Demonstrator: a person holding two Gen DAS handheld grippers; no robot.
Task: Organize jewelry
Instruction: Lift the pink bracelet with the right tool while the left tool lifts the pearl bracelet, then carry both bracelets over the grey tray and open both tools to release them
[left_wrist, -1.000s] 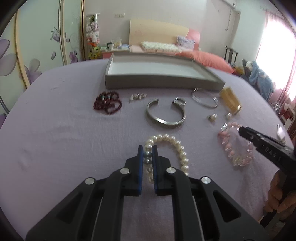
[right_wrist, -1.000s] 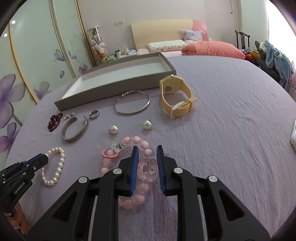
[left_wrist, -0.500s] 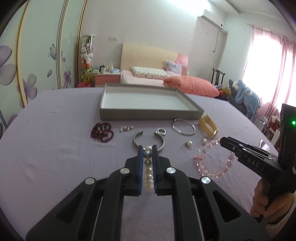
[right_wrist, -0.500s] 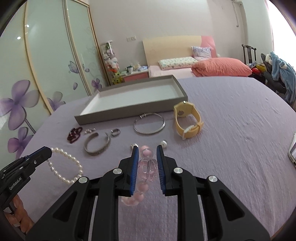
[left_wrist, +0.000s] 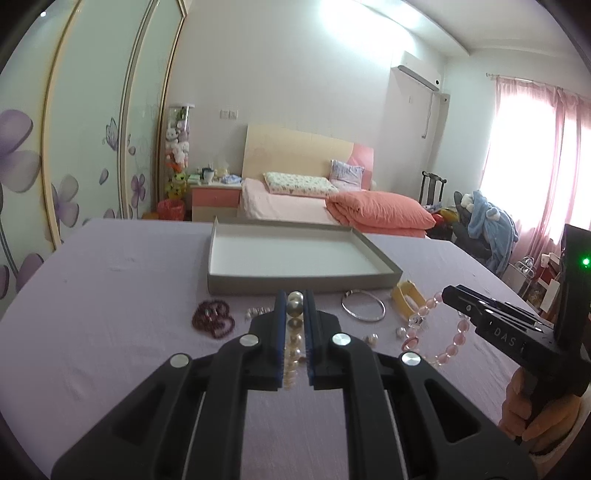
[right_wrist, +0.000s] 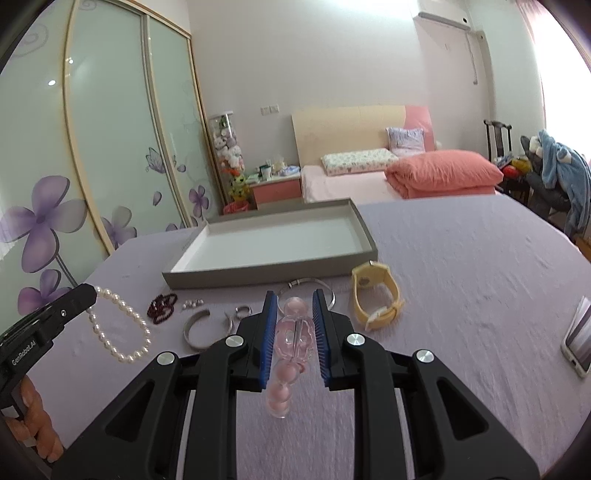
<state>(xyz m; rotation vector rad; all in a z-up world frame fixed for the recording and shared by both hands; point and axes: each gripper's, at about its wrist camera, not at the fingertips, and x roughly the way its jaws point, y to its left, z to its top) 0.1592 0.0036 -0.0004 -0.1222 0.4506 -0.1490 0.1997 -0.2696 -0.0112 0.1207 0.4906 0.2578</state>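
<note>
Lilac counter (right_wrist: 480, 277): both jaws pinch dangling bracelets, pearl bracelet (right_wrist: 122, 328) left, pink bracelet (right_wrist: 291, 332) right; either may slip before reaching tray (right_wrist: 365, 254).

White letters reading "DAS" are printed on the black side of the right gripper (left_wrist: 452, 295), seen from the left wrist view; they sit on its body behind the fingertips, near the hand gripping the handle. A further mark follows the letters but is too small to read. From the right wrist view, white lettering reading "GenRobot.AI" (the last characters are slightly blurred) runs along the black side of the left gripper (right_wrist: 90, 293), again set back from its tip. No other readable writing appears in either view.
</note>
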